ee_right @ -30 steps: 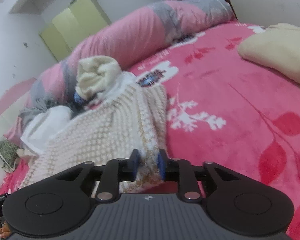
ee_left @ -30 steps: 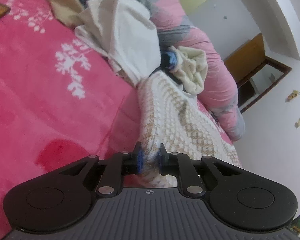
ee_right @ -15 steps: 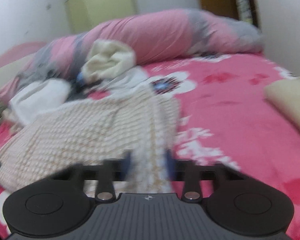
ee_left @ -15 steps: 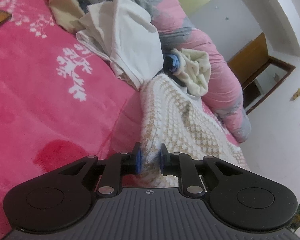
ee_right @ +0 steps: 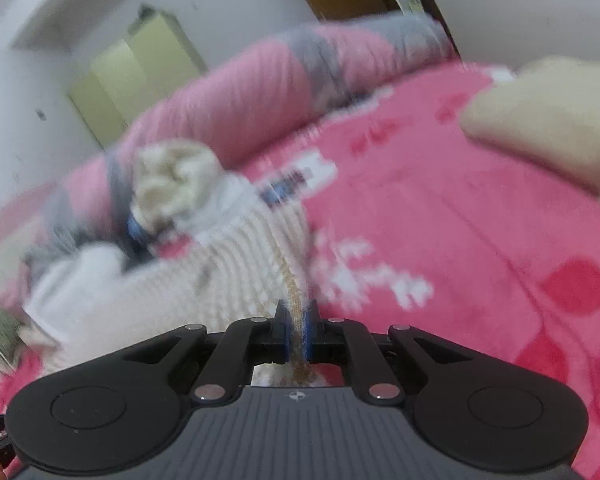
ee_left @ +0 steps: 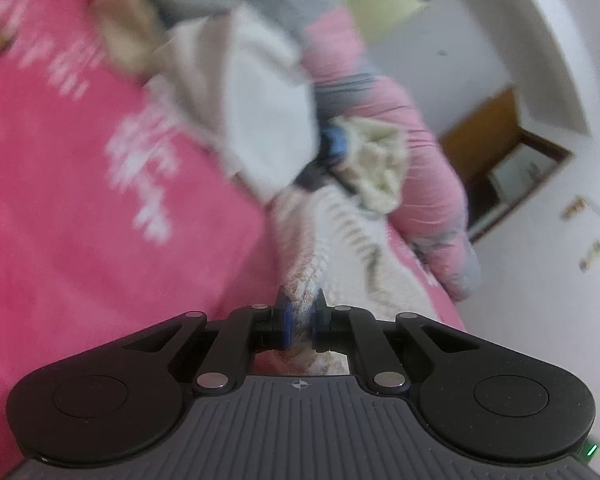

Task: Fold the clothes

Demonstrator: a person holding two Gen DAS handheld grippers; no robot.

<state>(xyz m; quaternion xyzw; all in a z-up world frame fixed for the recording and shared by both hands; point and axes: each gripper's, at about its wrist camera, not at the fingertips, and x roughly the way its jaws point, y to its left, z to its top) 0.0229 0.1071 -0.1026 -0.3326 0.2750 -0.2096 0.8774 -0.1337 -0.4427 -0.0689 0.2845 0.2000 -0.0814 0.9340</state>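
My left gripper (ee_left: pixel 300 318) has its fingers (ee_left: pixel 287 320) clamped on one edge of the knit (ee_left: pixel 340 248), a cream and tan patterned garment, and my right gripper (ee_right: pixel 296 332) pinches another edge of the same knit (ee_right: pixel 228 264), so both hold cloth between blue pads. The knit lies spread over the pink bed (ee_left: pixel 60 200) ahead of me, running from my fingers back toward the pile (ee_left: pixel 260 112) of loose clothes. In that pile I make out a white garment, a grey one behind it and a crumpled cream piece (ee_right: pixel 172 176) with something blue beside it. A long pink and grey bolster (ee_right: pixel 260 92) lies along the far edge of the bed. To my right a folded beige garment (ee_right: pixel 548 116) rests on the bed, well apart from the knit. Both views are blurred.
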